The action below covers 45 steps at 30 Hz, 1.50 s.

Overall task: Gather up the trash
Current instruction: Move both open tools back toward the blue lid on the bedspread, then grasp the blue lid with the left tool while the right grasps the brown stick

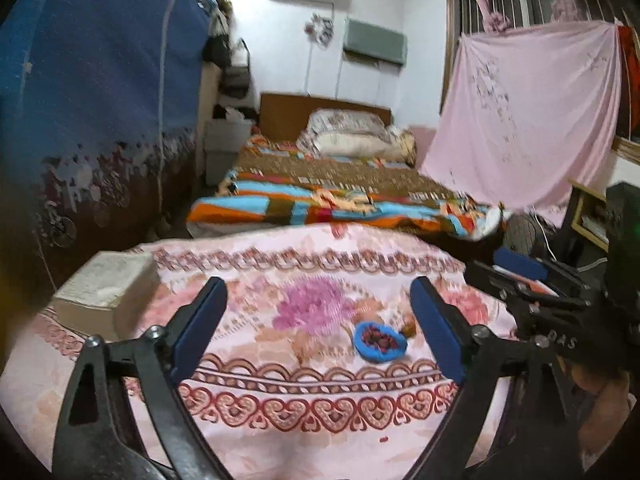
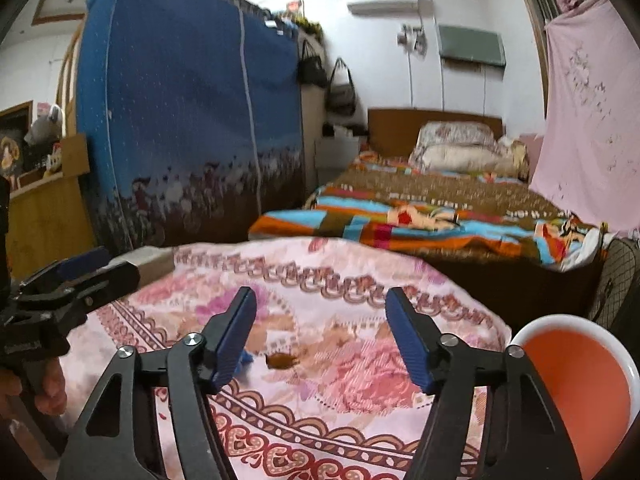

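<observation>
The left claw (image 1: 318, 308) hangs low over a round counter (image 1: 360, 420) with a pink flowery cloth; its two blue pads stand wide apart and nothing is between them that they touch; the right claw (image 2: 320, 332) hangs over the same counter, its pads also apart and holding nothing; a small blue wrapper (image 1: 379, 341) with dark red bits in it lies on the cloth, a bit right of the middle between the left claw's pads; just beside it, toward the right pad, lies a small brown scrap (image 2: 282, 360); in the right view the scrap sits on the cloth between the right claw's pads, nearer the left one, and only a blue edge of the wrapper peeks out behind that pad; a tiny red crumb (image 1: 384, 438) lies nearer the camera; a pale box (image 1: 106, 292) rests on the counter's left side; an orange bin with a white rim (image 2: 580, 380) stands at the counter's right edge; a bed with a striped blanket (image 1: 332, 200) is behind
</observation>
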{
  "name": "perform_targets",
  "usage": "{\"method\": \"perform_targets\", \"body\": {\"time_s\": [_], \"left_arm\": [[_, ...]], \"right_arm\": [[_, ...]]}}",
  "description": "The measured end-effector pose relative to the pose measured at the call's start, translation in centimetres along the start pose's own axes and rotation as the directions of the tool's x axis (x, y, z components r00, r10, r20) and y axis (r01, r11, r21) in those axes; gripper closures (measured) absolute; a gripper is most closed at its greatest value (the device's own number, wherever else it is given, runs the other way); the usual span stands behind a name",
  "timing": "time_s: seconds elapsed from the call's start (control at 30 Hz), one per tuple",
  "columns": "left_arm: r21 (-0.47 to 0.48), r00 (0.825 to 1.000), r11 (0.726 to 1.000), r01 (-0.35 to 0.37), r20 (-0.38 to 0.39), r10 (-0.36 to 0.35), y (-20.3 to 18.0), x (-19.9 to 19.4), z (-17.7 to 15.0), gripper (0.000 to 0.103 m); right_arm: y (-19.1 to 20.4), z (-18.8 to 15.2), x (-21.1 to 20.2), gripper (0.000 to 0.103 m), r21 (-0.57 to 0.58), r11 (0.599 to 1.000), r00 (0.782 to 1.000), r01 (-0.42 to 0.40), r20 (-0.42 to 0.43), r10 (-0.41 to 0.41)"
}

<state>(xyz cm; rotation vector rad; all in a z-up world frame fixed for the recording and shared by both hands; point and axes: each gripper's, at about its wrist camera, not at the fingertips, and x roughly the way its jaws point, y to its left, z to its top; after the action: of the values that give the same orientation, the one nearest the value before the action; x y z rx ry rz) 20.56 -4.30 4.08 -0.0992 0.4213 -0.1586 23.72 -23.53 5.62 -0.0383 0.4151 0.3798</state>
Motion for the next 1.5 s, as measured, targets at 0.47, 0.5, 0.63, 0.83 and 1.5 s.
{"method": "perform_targets", "body": {"time_s": [0.47, 0.5, 0.63, 0.83, 1.5], "left_arm": [[0.003, 0.919, 0.987, 0.161, -0.364, -0.149, -2.3, 6.9, -1.5, 0.046], [-0.005, 0.915, 0.986, 0.168, -0.37, -0.158, -2.3, 7.1, -1.6, 0.047], [-0.028, 0.897, 0.984, 0.178, -0.407, -0.174, -2.6, 8.2, -1.8, 0.064], [-0.052, 0.891, 0.98, 0.193, -0.41, -0.197, -2.5, 8.3, -1.9, 0.074], [-0.195, 0.945, 0.98, -0.03, -0.325, -0.036, 2.2, 5.7, -2.0, 0.074]], "right_arm": [[-3.4, -0.7, 2.1, 0.053, 0.184, 0.983, 0.989, -0.019, -0.142, 0.046], [-3.6, -0.8, 2.2, 0.053, 0.192, 0.981, 0.988, -0.022, -0.145, 0.05], [-3.8, -0.8, 2.4, 0.053, 0.21, 0.977, 0.986, -0.027, -0.158, 0.061], [-3.9, -0.9, 2.9, 0.053, 0.215, 0.976, 0.982, -0.032, -0.177, 0.071], [0.4, -1.8, 6.4, 0.067, 0.07, 0.982, 0.915, -0.178, -0.355, 0.191]]}}
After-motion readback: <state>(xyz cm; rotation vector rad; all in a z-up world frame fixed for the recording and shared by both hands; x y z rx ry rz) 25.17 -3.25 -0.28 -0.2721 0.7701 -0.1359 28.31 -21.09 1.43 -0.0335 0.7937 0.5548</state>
